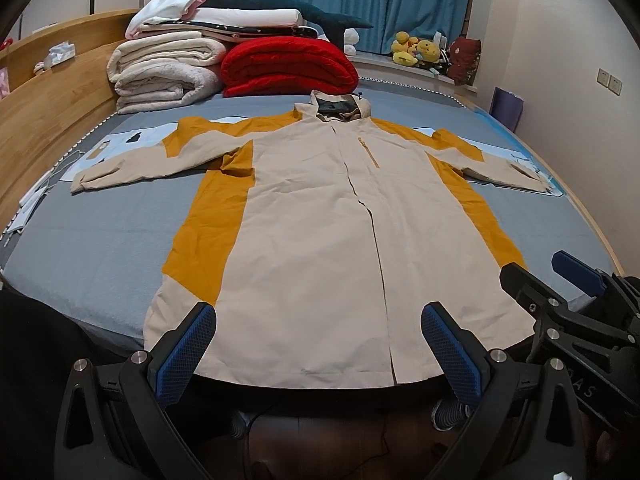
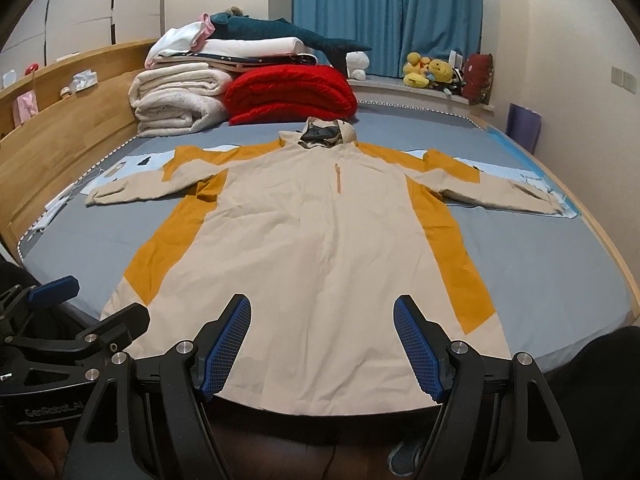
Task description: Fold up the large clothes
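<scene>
Down at the bottom of each frame, both tools hang over the near hem with jaws spread wide and nothing between them: the left gripper (image 1: 318, 322) and the right gripper (image 2: 322, 316). The jacket (image 1: 320, 240) lies flat, front up and sleeves out, in the centre of the grey bed (image 1: 100, 248). The left view catches the right tool at lower right; the right view shows the left one at lower left. Further up, a red quilt (image 1: 288, 68) and white blankets (image 1: 164, 76) sit beyond the hood. Blue curtains (image 2: 384, 12) close the top.
</scene>
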The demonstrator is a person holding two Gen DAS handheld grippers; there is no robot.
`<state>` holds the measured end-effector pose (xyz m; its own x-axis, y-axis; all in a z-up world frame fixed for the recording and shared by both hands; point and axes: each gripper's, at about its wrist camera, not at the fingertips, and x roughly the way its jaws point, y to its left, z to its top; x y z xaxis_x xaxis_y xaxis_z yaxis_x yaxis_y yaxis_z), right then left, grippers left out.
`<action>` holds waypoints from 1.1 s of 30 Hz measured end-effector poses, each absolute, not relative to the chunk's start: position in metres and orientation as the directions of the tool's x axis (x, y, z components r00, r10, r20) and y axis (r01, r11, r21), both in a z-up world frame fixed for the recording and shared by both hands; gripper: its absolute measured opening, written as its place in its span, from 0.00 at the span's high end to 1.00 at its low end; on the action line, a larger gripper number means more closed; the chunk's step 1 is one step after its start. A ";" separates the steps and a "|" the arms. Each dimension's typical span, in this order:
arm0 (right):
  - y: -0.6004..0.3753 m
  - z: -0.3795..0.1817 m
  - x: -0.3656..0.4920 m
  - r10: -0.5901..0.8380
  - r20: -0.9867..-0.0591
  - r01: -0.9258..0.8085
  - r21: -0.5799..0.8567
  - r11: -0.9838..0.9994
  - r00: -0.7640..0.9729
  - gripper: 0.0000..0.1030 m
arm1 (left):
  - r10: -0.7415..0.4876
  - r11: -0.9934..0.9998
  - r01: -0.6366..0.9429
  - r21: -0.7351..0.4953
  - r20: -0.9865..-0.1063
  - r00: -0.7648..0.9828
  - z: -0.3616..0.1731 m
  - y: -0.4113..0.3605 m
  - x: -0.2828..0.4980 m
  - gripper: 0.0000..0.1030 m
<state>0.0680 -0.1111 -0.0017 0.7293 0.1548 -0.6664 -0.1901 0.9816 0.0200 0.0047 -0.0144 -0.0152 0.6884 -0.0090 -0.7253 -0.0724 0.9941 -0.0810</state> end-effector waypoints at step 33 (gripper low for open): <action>-0.108 -0.001 0.067 0.147 -0.663 -0.195 0.001 0.981 0.734 0.28 | -0.011 0.994 -0.072 -0.084 -0.726 0.687 -0.015 -0.019 0.006 0.01</action>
